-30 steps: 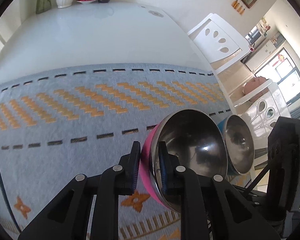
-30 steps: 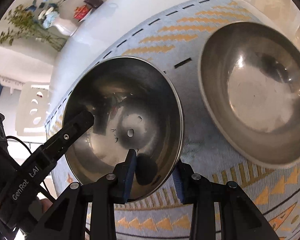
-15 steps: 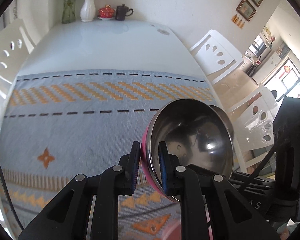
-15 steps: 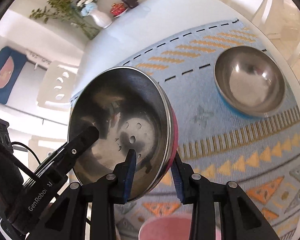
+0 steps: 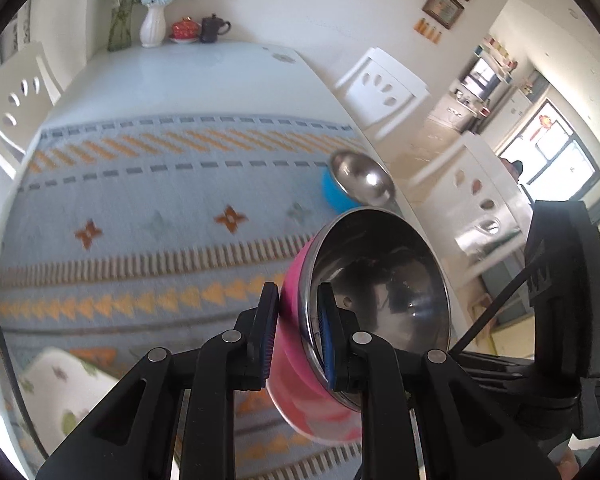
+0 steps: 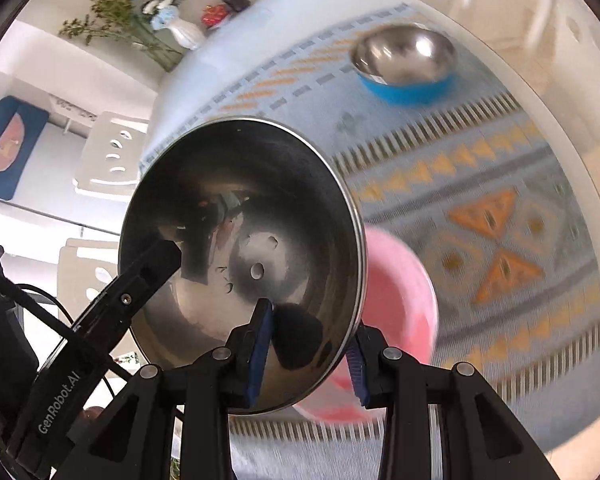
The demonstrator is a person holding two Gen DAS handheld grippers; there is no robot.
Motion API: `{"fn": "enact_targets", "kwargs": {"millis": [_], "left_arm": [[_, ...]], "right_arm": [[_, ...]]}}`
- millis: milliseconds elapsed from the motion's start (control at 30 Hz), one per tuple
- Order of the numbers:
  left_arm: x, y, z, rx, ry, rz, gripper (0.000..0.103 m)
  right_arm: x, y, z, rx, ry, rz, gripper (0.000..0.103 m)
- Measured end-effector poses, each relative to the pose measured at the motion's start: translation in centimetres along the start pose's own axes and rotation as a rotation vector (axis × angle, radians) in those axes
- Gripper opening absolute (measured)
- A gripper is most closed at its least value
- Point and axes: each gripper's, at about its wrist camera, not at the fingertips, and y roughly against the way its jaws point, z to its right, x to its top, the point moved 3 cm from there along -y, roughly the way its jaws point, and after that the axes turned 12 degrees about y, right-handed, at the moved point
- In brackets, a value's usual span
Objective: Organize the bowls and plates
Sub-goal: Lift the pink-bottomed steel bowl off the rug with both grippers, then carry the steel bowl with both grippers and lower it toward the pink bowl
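Observation:
A pink bowl with a steel inside [image 5: 380, 300] is held tilted above the patterned cloth by both grippers. My left gripper [image 5: 298, 334] is shut on its rim, one finger on the pink outside, one on the steel inside. My right gripper [image 6: 310, 350] is shut on the opposite rim of the same pink bowl [image 6: 240, 248]. The left gripper's finger [image 6: 140, 276] shows at the bowl's far rim in the right wrist view. A blue bowl with a steel inside [image 5: 356, 184] stands on the cloth near the table's right edge; it also shows in the right wrist view [image 6: 406, 68].
A pink plate or bowl [image 6: 396, 300] lies on the cloth below the held bowl. A white floral plate [image 5: 64, 396] lies at lower left. A vase [image 5: 152, 26], red pot and dark teapot stand at the table's far end. White chairs [image 5: 380, 84] flank the table.
Both grippers have lifted the pink bowl up and back toward the table's near edge. The blue bowl stays on the cloth and now looks much farther away.

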Motion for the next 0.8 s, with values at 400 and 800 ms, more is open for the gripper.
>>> {"fn": "enact_targets", "kwargs": {"millis": [400, 800], "left_arm": [[-5.4, -4.0, -1.5, -0.083, 0.095, -0.118, 0.016], [-5.8, -5.5, -2.6, -0.040, 0.105, -0.188, 0.016]], "right_arm": [[-5.2, -1.8, 2.8, -0.087, -0.057, -0.079, 0.034], [-4.3, -2.5, 2.2, -0.082, -0.062, -0.127, 0.035]]}}
